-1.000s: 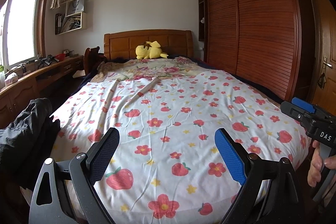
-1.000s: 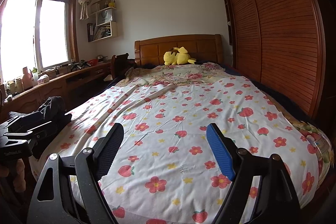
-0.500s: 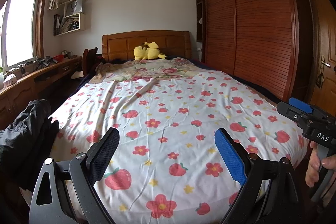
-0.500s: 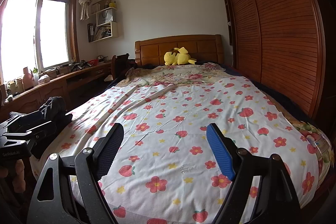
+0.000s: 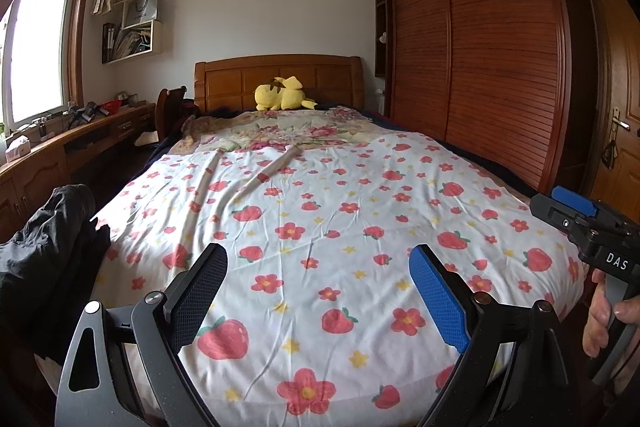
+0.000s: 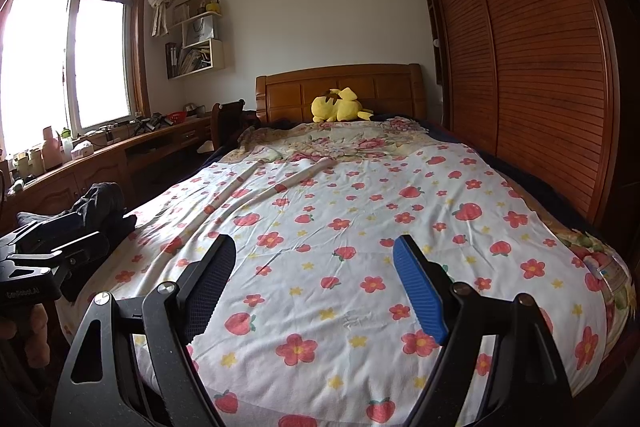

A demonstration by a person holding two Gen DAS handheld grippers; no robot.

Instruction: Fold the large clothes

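Note:
A large white cloth printed with strawberries and flowers (image 5: 320,195) (image 6: 340,207) lies spread flat over the bed, with a few long creases towards the left. A heap of black clothing (image 5: 48,239) (image 6: 100,207) sits at the bed's left edge. My left gripper (image 5: 318,255) hovers open over the foot of the bed with nothing between its fingers. My right gripper (image 6: 315,243) is open as well and holds nothing. Each shows in the other's view: the right gripper (image 5: 580,223) in a hand at the right, the left gripper (image 6: 48,255) at the left.
A yellow plush toy (image 5: 282,98) lies against the wooden headboard (image 5: 280,75). A floral quilt (image 5: 288,131) covers the head of the bed. A slatted wardrobe (image 5: 480,67) runs along the right side, and a cluttered wooden desk (image 6: 100,155) under the window along the left.

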